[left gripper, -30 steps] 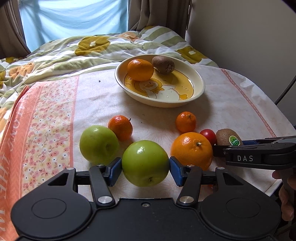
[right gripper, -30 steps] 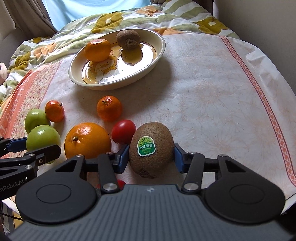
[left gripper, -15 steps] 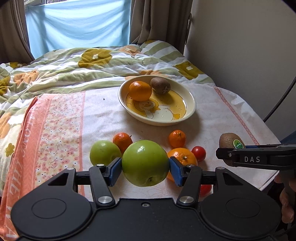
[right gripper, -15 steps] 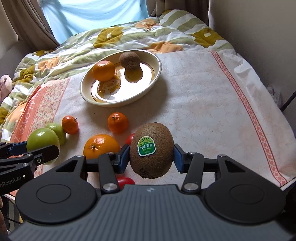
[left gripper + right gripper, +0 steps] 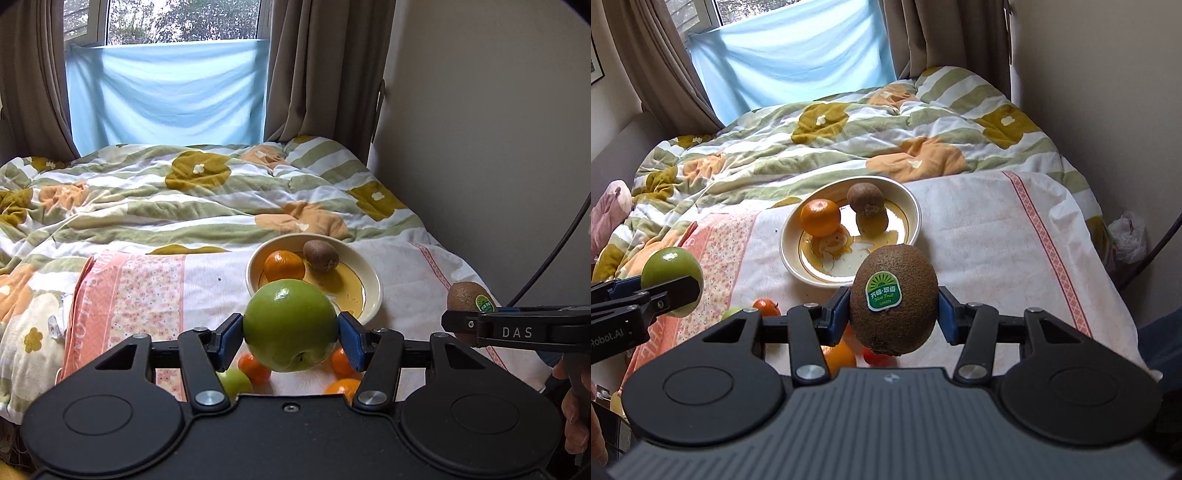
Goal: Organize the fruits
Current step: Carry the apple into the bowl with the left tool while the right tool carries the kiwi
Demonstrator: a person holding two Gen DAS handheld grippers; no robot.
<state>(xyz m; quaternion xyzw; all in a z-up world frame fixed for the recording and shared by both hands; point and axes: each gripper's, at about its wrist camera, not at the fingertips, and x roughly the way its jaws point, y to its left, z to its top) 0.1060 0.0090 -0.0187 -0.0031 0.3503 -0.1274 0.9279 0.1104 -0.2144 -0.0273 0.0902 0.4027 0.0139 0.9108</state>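
My left gripper (image 5: 290,341) is shut on a green apple (image 5: 290,325) and holds it high above the cloth, short of the cream plate (image 5: 371,284). My right gripper (image 5: 893,314) is shut on a stickered kiwi (image 5: 894,299), also lifted, short of the plate (image 5: 912,206). The plate holds an orange (image 5: 820,216) and a kiwi (image 5: 866,199). Below on the cloth lie a second green apple (image 5: 236,382), small tangerines (image 5: 255,367) and an orange (image 5: 840,356), partly hidden by the grippers. A red tomato (image 5: 875,358) peeks out under the kiwi.
The fruit lies on a white and pink floral cloth (image 5: 147,291) over a bed with a rumpled flowered quilt (image 5: 184,195). A wall (image 5: 480,147) runs along the right, curtains and a window at the back. A cable (image 5: 554,251) hangs at right.
Both grippers have risen and tilted up with their fruit. The plate and loose fruit now sit lower and farther in both views, and the window has come into sight.
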